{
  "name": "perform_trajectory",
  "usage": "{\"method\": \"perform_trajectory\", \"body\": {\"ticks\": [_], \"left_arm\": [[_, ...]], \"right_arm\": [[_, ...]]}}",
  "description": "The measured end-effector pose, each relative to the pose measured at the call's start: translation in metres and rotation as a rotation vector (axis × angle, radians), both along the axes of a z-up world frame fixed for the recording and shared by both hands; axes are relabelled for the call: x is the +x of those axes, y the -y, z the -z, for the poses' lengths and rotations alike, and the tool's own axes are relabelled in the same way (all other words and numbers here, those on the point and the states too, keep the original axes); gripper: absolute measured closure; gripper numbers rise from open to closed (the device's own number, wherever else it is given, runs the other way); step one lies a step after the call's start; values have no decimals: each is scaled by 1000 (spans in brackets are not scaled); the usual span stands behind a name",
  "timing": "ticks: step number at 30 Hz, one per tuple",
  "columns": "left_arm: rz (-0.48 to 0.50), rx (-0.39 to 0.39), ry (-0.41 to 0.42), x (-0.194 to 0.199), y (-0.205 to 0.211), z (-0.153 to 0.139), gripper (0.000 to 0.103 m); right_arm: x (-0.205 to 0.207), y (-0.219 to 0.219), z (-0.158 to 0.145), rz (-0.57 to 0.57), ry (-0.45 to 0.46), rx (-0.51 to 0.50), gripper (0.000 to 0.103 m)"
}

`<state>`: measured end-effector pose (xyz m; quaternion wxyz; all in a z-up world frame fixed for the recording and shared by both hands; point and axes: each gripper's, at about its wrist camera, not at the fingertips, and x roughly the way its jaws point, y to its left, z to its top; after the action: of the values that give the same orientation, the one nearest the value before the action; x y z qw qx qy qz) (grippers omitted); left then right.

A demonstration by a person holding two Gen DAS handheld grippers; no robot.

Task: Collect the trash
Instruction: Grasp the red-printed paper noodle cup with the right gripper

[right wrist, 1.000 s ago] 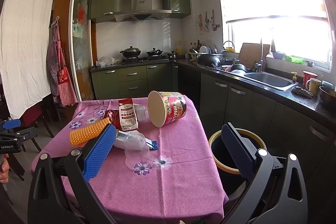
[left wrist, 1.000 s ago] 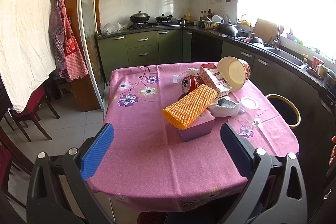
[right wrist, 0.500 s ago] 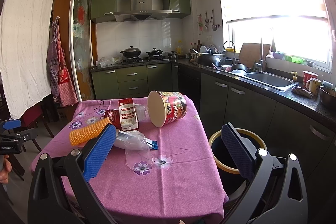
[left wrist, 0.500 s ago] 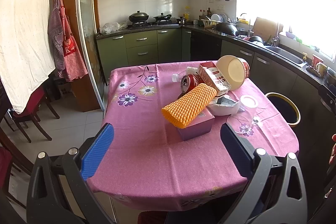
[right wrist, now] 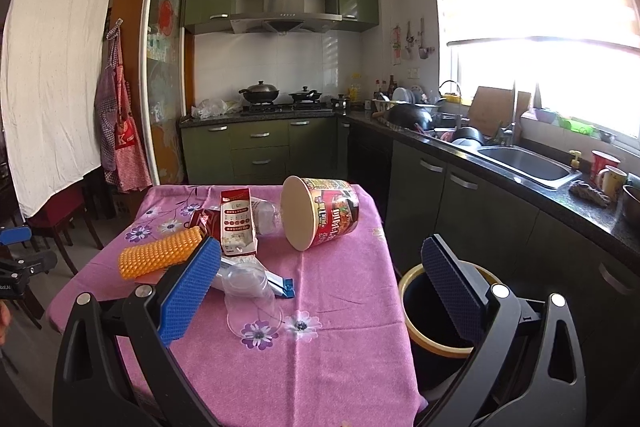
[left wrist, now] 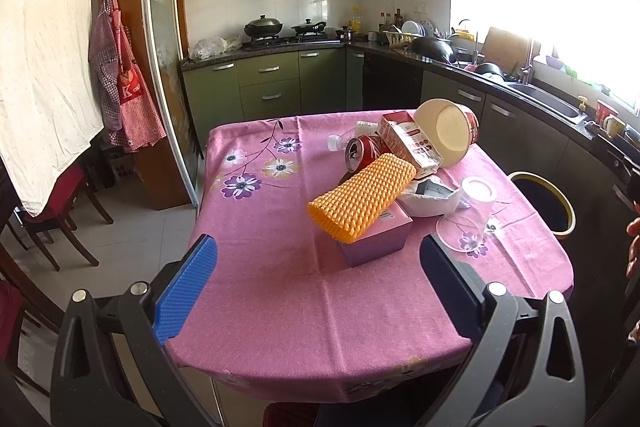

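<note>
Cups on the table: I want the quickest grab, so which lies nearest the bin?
The clear cup, at the table edge beside the bin; the noodle cup lies farther back.

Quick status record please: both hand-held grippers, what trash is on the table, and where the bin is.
left hand-held gripper: open, empty, short of the table
right hand-held gripper: open, empty
table: pink floral cloth
trash: orange foam sleeve on pink box; clear plastic cup upside down; noodle tub on its side; red can on its side; red and white carton
bin: on the floor beside the table, open
progress: nothing picked up yet
</note>
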<state>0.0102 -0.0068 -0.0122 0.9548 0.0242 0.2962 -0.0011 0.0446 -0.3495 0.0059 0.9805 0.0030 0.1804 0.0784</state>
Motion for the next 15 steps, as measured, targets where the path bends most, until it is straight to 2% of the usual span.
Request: {"method": "perform_trajectory", "body": {"ticks": [3,12,15], "left_arm": [[-16,-2,-13,8,-5,3,7],[-23,4,-55,52,-9,9,7],[-14,2,-70,67,-9,12,7]], "right_arm": [[44,2,5,-30,-60,-14,4],[179,-39,52,60,-164,-193,4],[222,-46,69,97,-216,-200,4]]}}
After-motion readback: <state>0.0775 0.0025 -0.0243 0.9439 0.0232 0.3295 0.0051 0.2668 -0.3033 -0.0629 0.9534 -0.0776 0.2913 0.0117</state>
